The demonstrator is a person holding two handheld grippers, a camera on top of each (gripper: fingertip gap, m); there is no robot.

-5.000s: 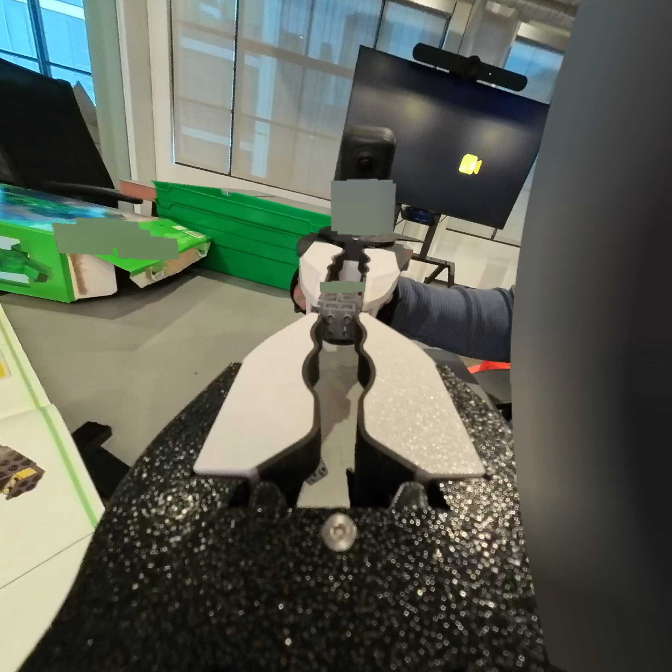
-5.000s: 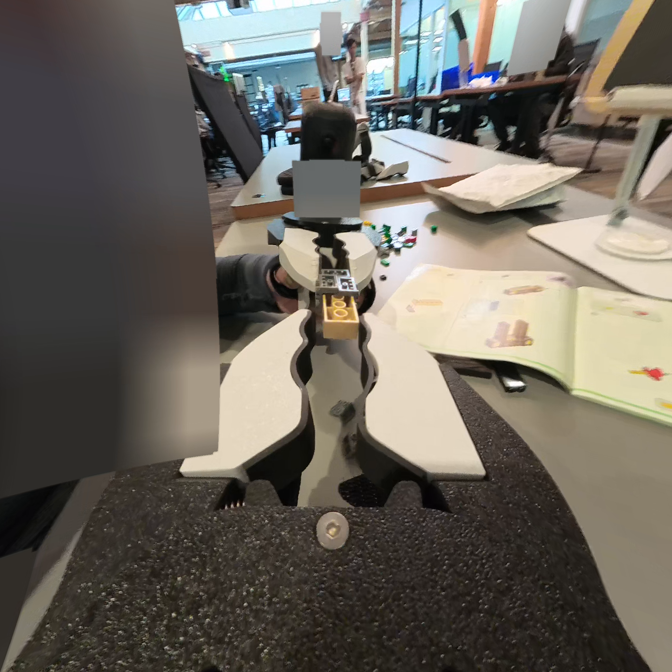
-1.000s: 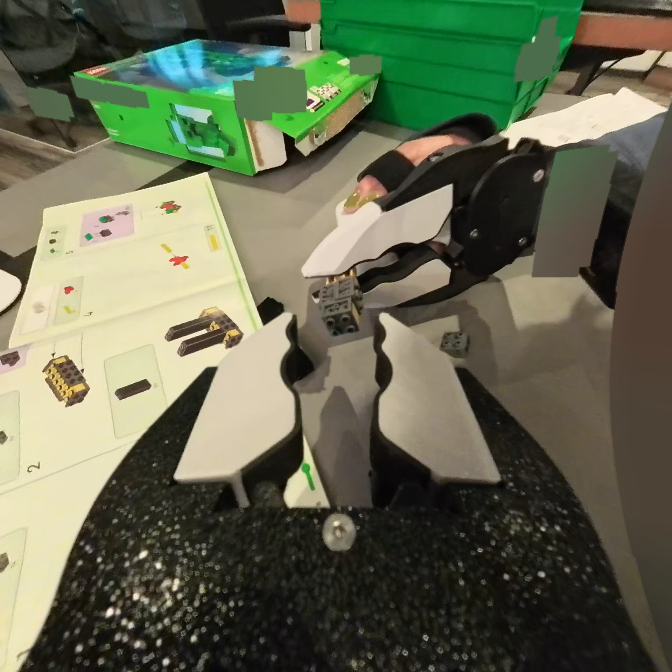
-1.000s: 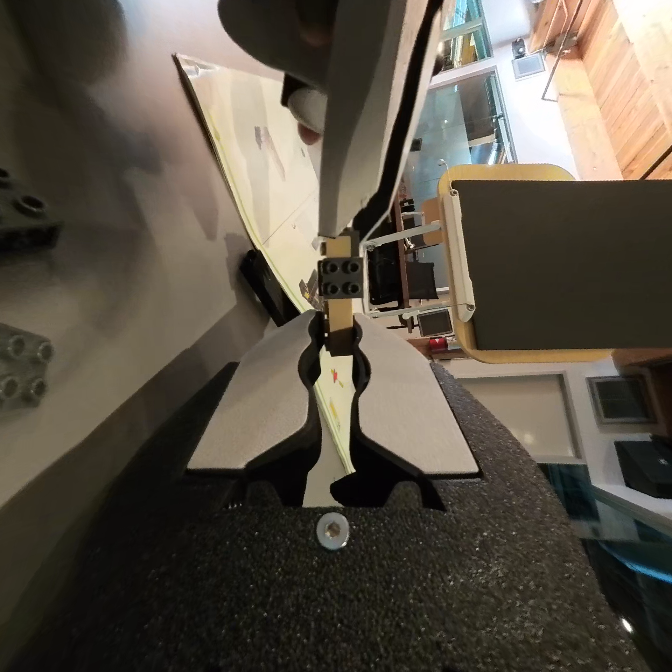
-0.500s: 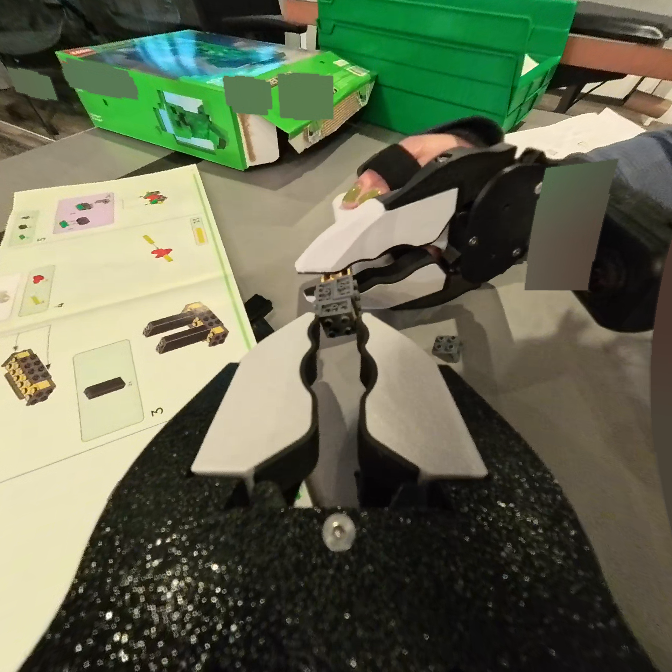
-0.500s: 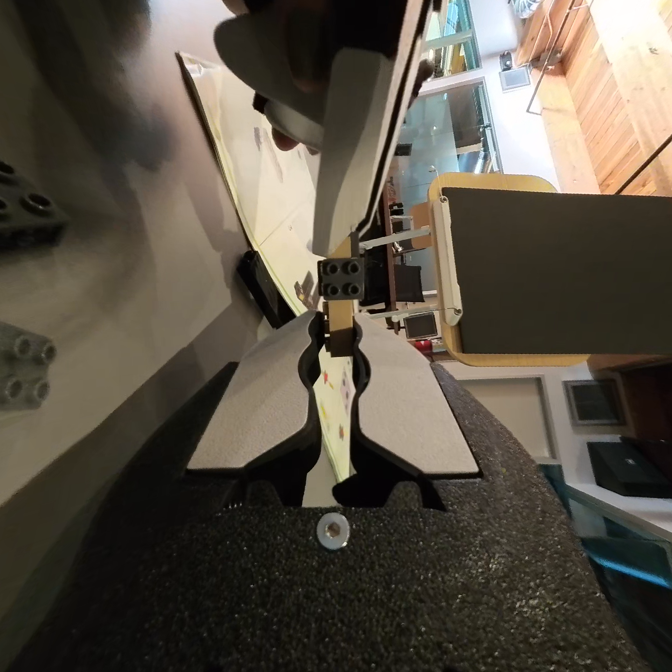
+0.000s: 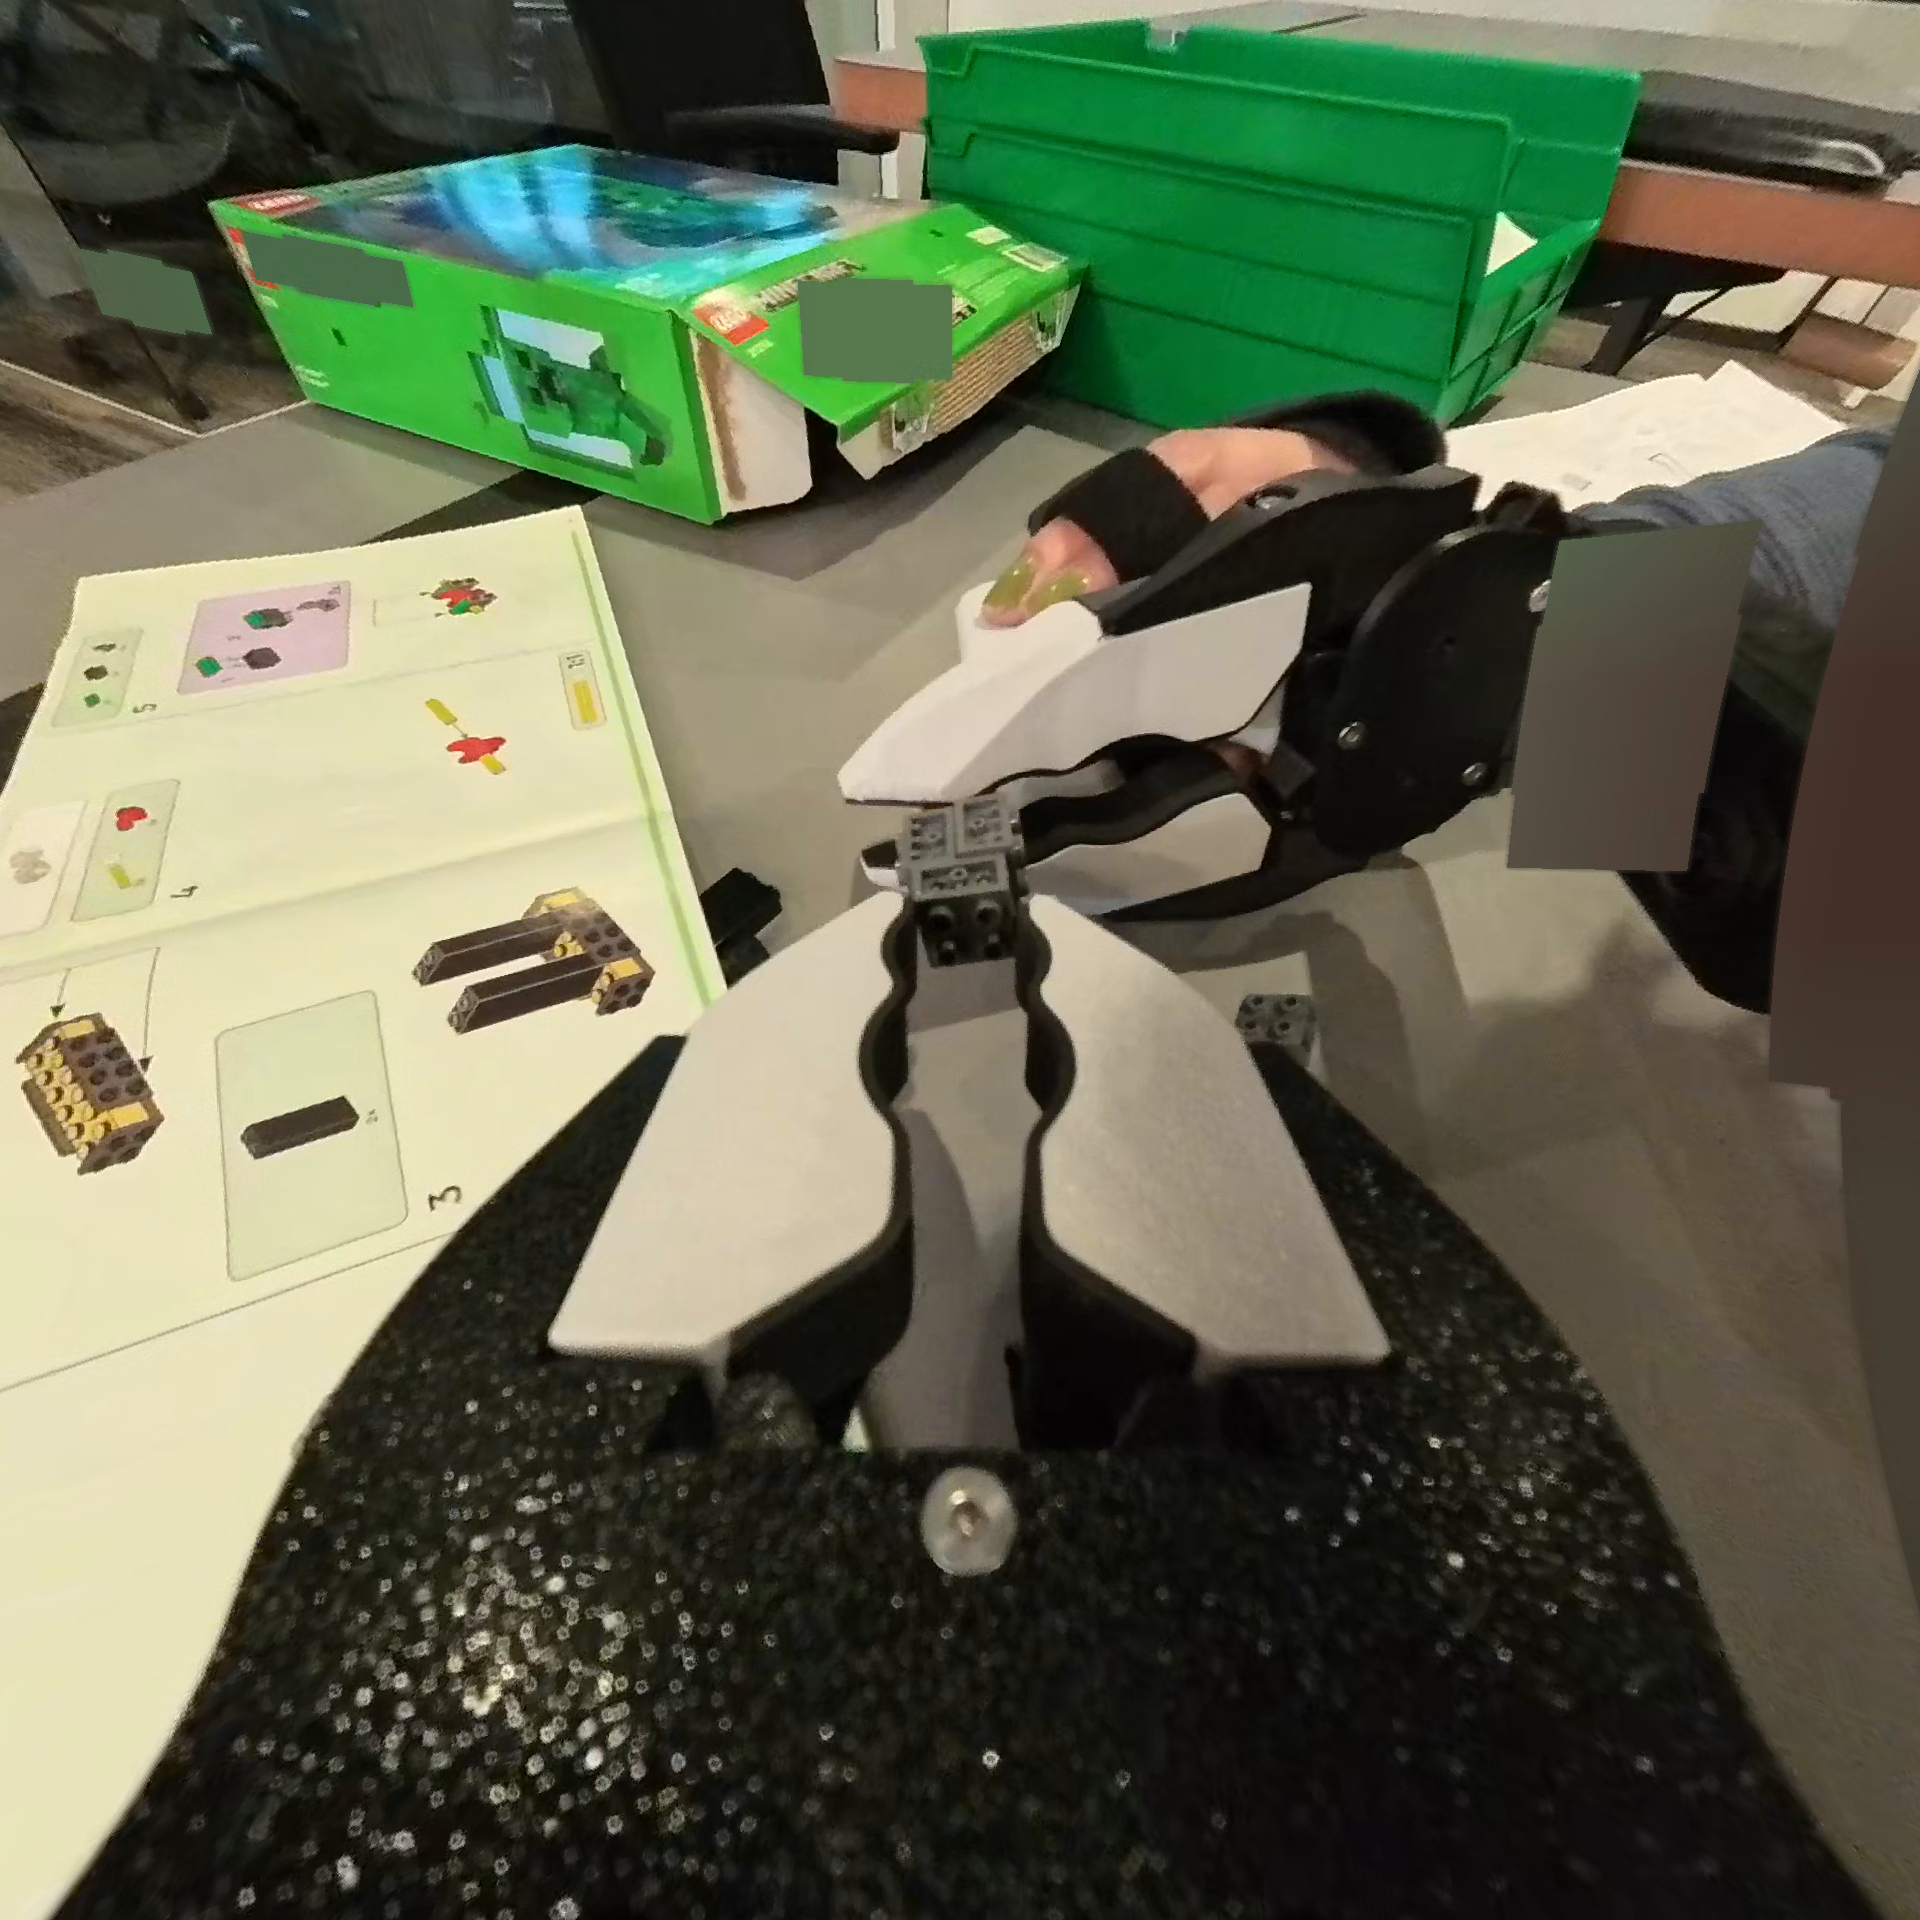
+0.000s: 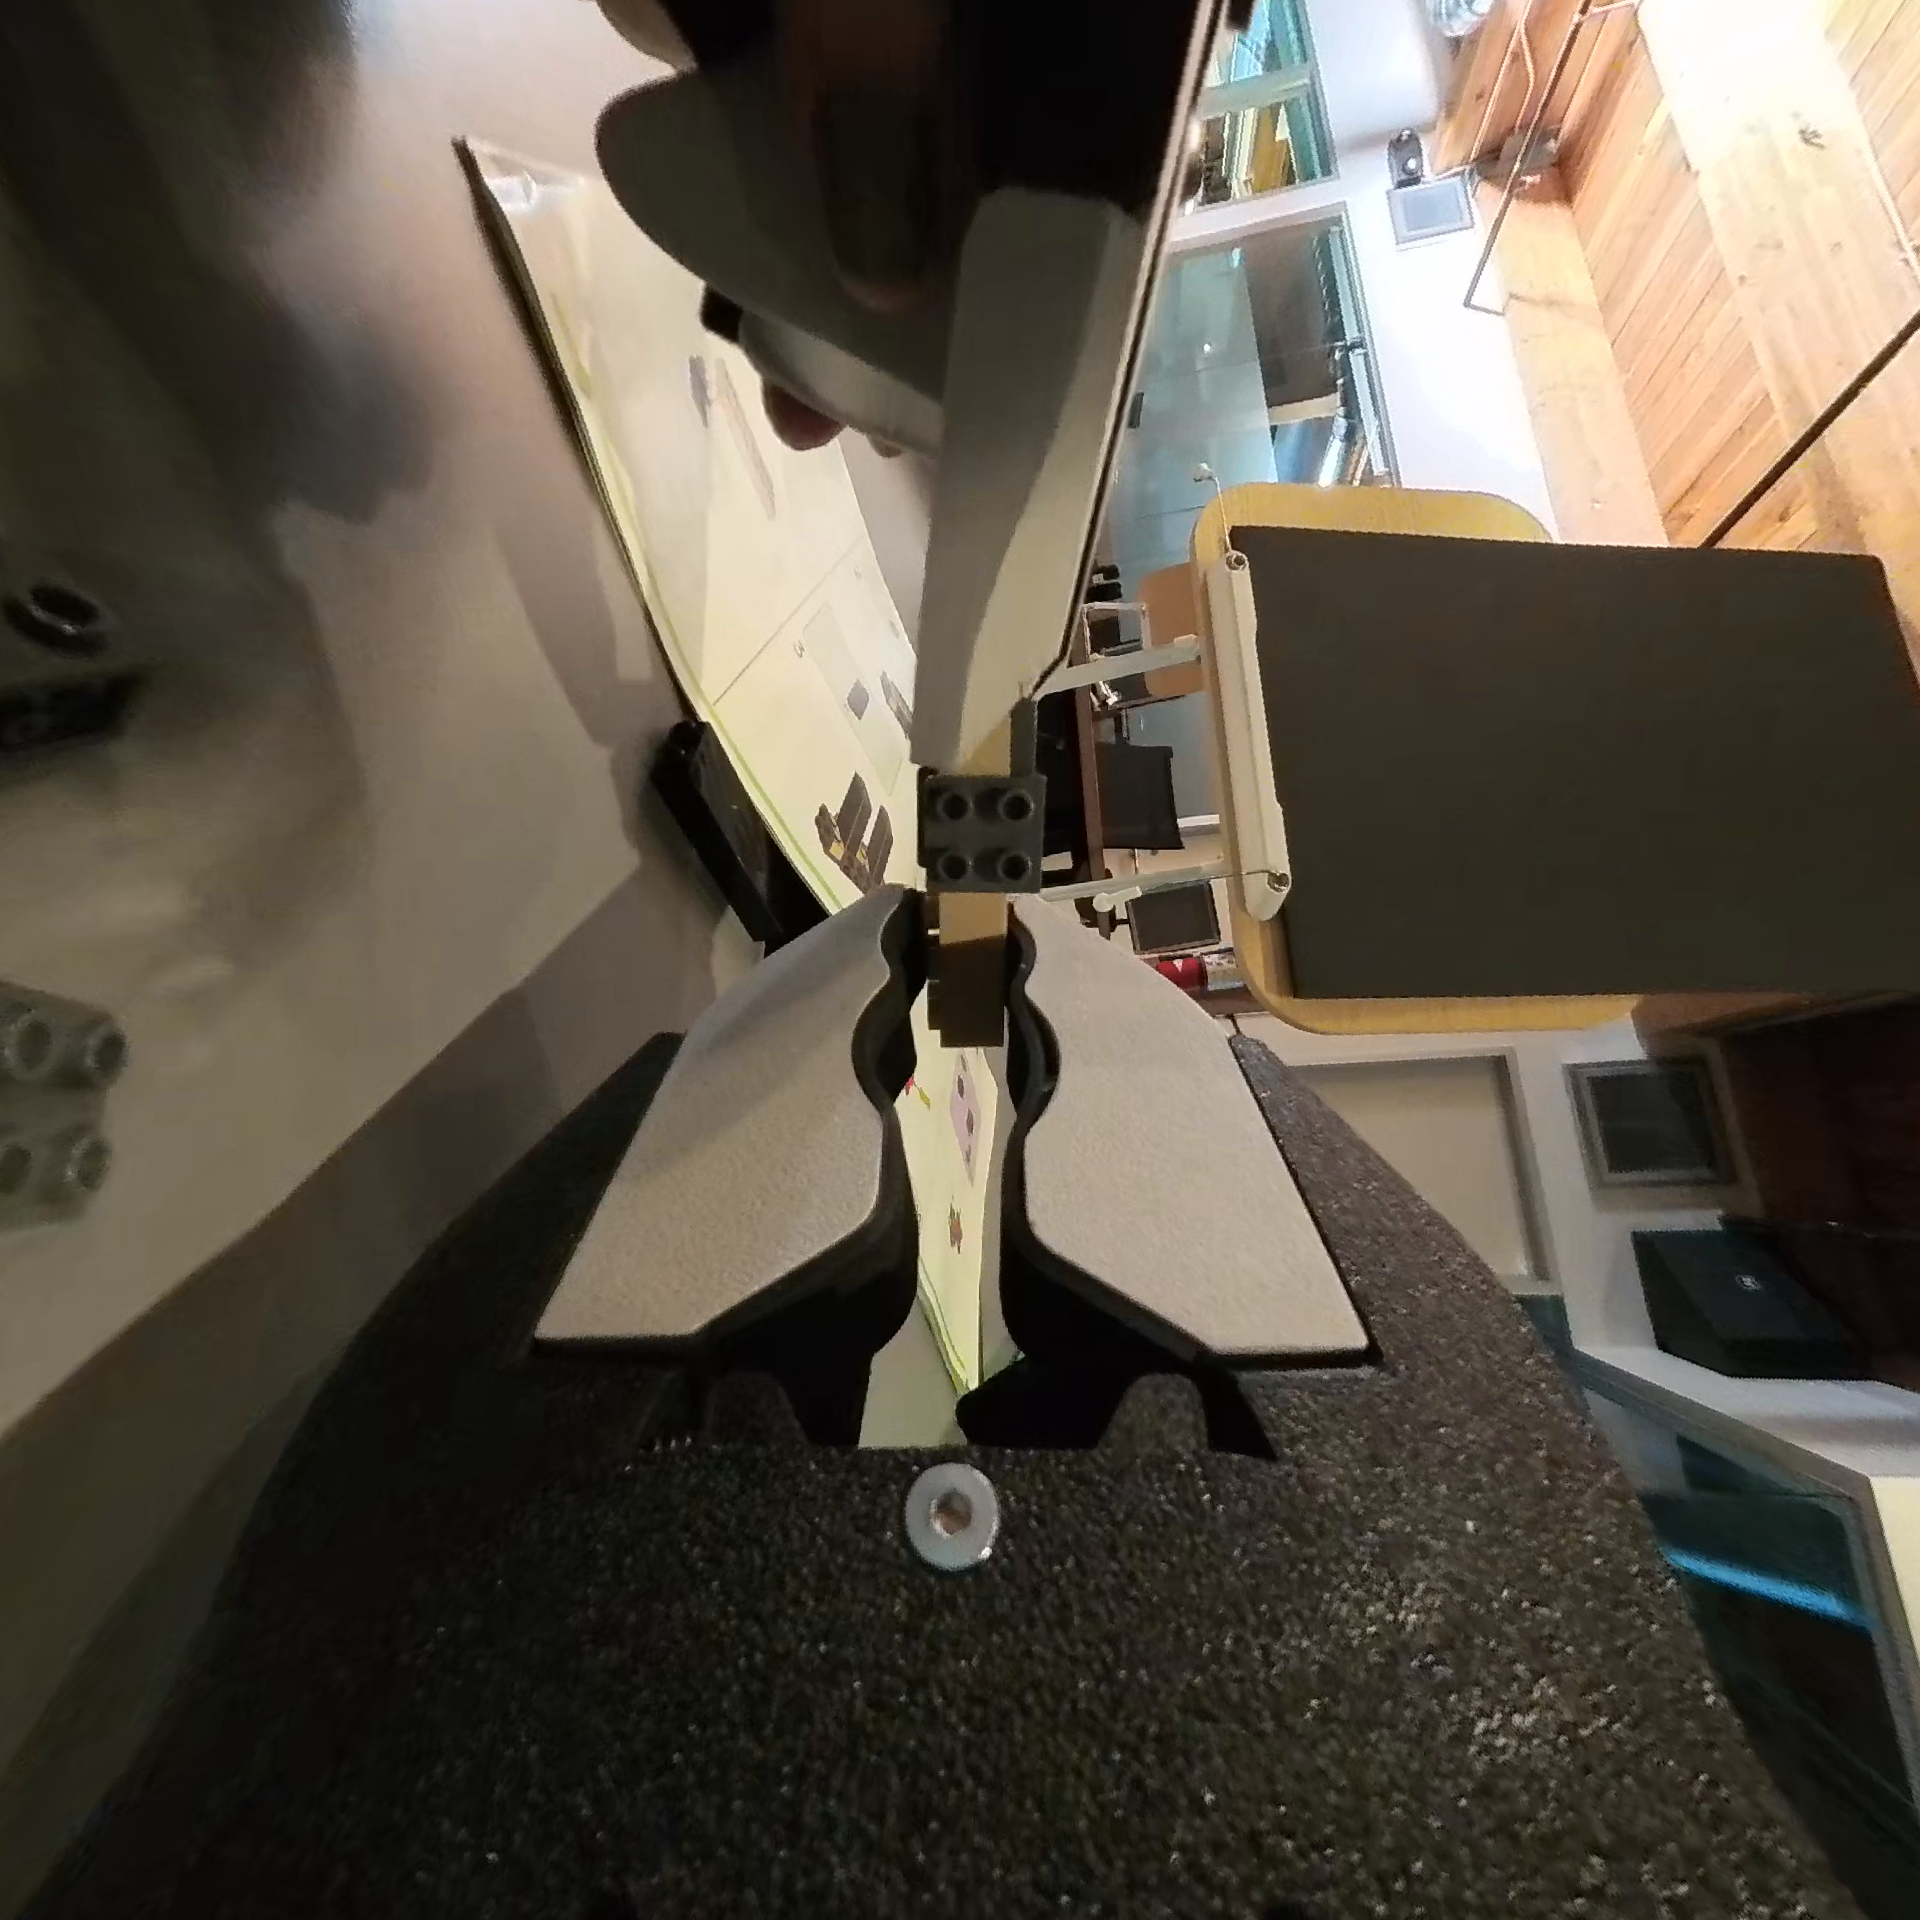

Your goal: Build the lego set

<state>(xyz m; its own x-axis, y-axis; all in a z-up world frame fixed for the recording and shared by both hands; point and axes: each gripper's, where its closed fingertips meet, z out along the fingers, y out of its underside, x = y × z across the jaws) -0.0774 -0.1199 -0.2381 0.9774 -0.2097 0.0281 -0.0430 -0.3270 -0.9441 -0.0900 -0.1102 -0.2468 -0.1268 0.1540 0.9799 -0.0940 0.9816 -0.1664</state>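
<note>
Left gripper (image 7: pixel 961 920) now nearer, jaws pinching dark brick (image 7: pixel 964 928); right gripper (image 8: pixel 964 935) clamping tan brick (image 8: pixel 972 971), studs exposed.

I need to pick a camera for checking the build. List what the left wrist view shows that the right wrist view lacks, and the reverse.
Only the left wrist view shows the green set box, the green bins and the right tongs from the side.

Only the right wrist view shows the tan brick and the loose grey pieces.

Both show the instruction booklet and the small brick assembly, gripped from both ends.
</note>
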